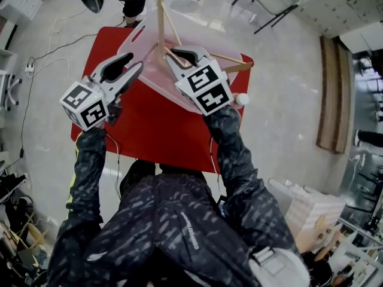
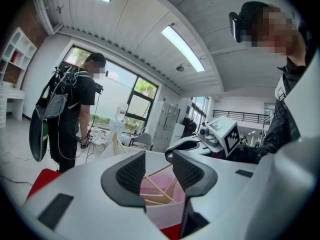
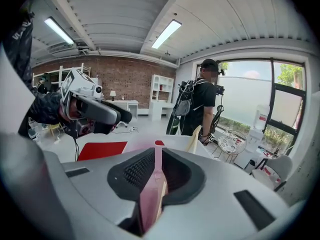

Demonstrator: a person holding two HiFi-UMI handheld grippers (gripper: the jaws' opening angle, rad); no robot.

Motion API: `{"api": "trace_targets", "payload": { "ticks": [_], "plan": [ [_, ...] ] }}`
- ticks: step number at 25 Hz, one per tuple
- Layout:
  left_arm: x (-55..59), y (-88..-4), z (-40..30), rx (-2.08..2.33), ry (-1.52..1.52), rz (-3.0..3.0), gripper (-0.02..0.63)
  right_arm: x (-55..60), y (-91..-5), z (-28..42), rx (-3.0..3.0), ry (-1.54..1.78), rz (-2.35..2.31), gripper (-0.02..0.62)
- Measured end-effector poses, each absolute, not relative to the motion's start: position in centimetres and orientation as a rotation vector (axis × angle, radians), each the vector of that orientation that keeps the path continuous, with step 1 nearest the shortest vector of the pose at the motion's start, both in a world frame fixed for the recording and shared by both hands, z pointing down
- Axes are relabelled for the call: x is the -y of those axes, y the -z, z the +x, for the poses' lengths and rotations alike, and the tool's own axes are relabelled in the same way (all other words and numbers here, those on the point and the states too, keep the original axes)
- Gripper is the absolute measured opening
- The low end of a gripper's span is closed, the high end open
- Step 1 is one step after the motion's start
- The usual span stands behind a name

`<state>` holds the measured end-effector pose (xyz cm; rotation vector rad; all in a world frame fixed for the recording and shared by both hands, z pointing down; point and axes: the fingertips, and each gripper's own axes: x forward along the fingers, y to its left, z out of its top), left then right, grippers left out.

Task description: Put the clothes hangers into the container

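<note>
Gripping the thin wall of the container [image 1: 134, 37], the right gripper [image 1: 173, 57] has its jaws drawn nearly together, and from its own camera the pinkish, see-through plastic [image 3: 150, 199] fills the narrow slot between the black ribbed pads, with a sliver of pale wood lying against it. The left gripper [image 1: 136, 69] sits just beside the container's left side with its jaws well apart and nothing between them. Its own view looks straight through the gap [image 2: 159, 169] into the container [image 2: 160, 209] at the crossed wooden bars inside. The container stands on the red table [image 1: 149, 130] at the far side from the person holding the tools. It is a pale, milky-pink tub with a handle slot cut near its rim. The hangers [image 1: 160, 26] are light wood. They rest inside the tub, one bar poking steeply up over the far rim and another reaching out past the right edge, so they are in but not lying flat. A second person [image 2: 75, 114] in dark clothes stands beyond the table by the window.
</note>
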<state>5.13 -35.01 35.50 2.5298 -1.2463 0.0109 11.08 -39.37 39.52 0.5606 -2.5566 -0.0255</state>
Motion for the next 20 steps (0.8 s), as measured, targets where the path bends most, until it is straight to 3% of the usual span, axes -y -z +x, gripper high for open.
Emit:
{"api": "trace_targets", "payload": {
  "ticks": [20],
  "plan": [
    [28.4, -37.8, 6.4, 1.200, 0.031, 2.485, 0.170, 33.3, -38.2, 12.3, 2.539, 0.132, 0.585, 0.040]
  ]
}}
